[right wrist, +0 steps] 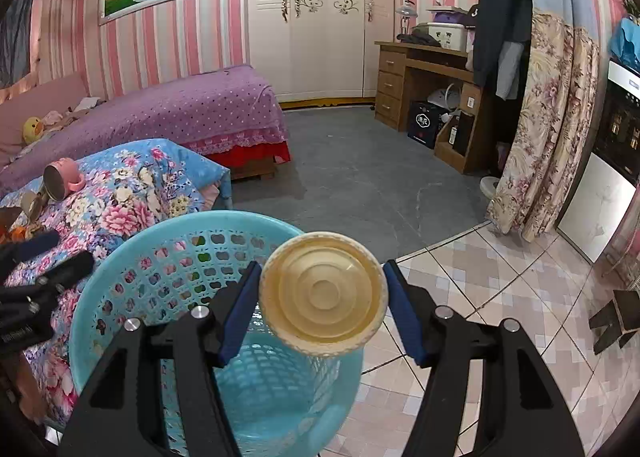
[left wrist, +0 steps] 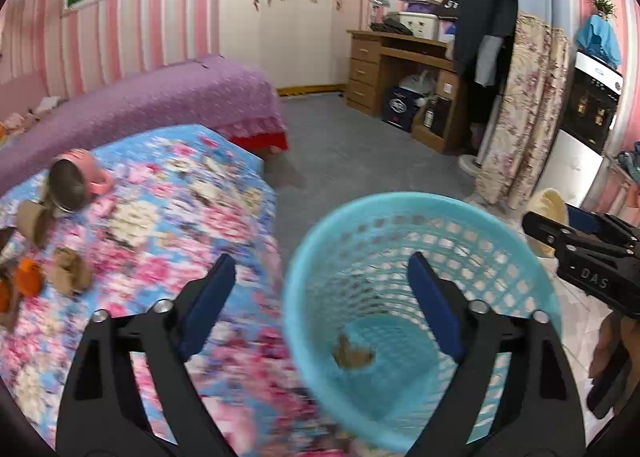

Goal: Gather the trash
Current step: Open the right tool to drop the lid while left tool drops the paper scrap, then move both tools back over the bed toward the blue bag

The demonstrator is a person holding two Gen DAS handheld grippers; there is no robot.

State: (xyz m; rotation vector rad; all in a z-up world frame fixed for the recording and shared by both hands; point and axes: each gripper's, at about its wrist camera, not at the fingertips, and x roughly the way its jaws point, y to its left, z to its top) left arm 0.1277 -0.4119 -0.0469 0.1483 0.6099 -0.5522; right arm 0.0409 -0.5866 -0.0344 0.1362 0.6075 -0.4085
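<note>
1. the left wrist view looks down into the blue basket and shows a crumpled brown scrap lying on its bottom; the right wrist view does not show that scrap.
2. the right wrist view shows the right gripper clamped on a cream paper cup, open mouth toward the camera, held over the basket's near rim.
3. the left gripper stands wide apart with nothing between its fingers, one blue pad over the floral bedspread, the other over the basket.
4. only the left view shows more brown scraps and an orange piece near the bedspread's left edge, beside a tipped pink mug.
5. both grippers point downward at a slant toward the basket, which sits against the bedspread's edge.
</note>
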